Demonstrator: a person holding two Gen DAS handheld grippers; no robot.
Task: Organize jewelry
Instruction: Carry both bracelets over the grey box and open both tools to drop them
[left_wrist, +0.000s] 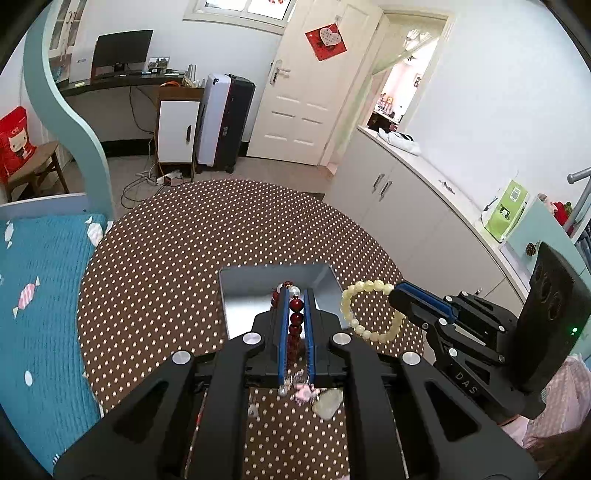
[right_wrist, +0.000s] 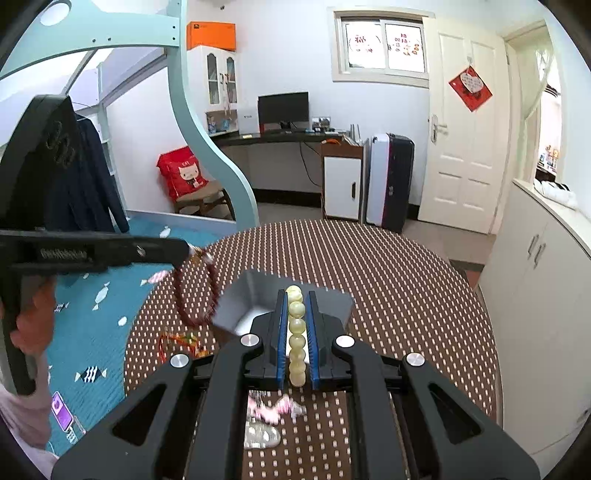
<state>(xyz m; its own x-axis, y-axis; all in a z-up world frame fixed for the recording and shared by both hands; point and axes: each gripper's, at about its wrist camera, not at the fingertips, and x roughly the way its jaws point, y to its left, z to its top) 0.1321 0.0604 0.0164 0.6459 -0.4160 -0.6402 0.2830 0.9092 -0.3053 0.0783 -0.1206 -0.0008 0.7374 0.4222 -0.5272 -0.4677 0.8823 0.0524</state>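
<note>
Landmark: grey tray on the dotted brown tablecloth. Left gripper is clamped on a dark red bead bracelet, held above the tray's near edge. Right gripper is clamped on a pale yellow bead bracelet, likewise raised at the tray's near right side (its loop hangs clear of the cloth in the left wrist view). Nearer than the tray, on the cloth: a pink trinket and a clear pale piece.

Right gripper jaws clamp pale yellow bead bracelet above grey tray; left gripper dangles dark red bracelet left of tray, over polka-dot tabletop.
</note>
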